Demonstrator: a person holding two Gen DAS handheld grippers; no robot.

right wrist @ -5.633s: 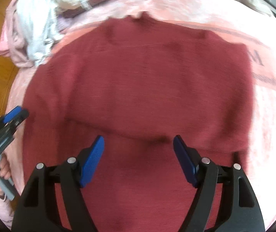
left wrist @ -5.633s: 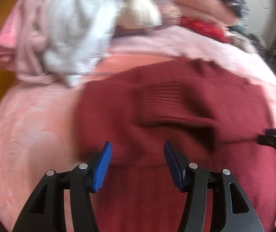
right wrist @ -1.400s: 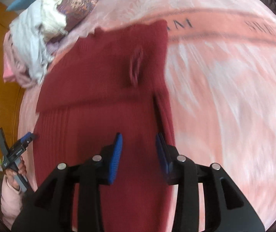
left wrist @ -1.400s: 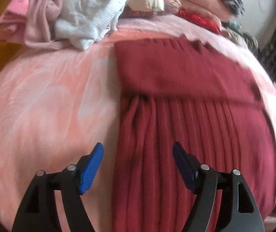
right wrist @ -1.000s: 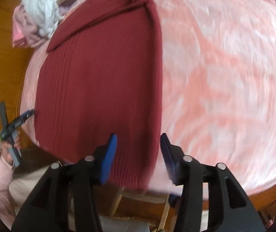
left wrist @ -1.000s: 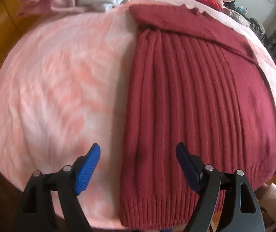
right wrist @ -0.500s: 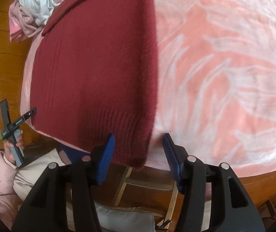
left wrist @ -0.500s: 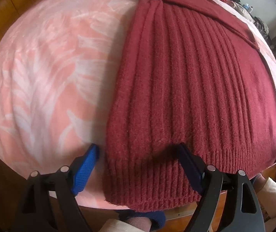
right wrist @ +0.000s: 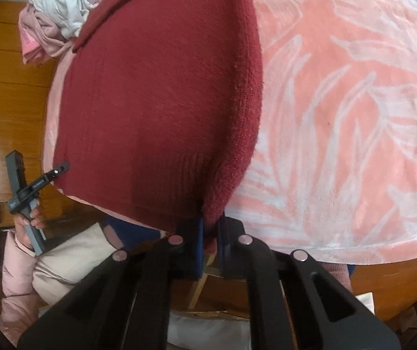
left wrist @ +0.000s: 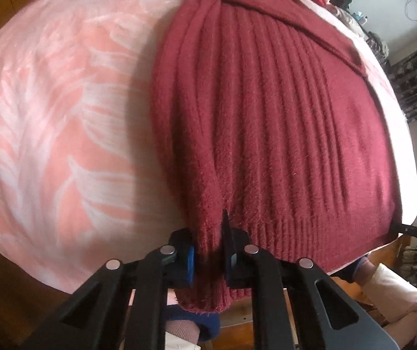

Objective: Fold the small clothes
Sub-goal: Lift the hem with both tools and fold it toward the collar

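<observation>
The hem corner of the red sweater [left wrist: 266, 134] hides the pads of the left gripper [left wrist: 208, 258], and its other corner covers those of the right gripper [right wrist: 210, 240]. The sweater's collar end runs off the top edge in both views. The clothes pile [right wrist: 54, 14] is too bunched to tell garments apart.

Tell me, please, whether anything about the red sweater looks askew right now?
Nothing is damaged. The red sweater only bunches at its hem corners, where the left tool and right tool pinch it.

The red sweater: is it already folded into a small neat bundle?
No. The red sweater lies spread long on the pink blanket, and the left tongs pinch only its bottom hem corner.
</observation>
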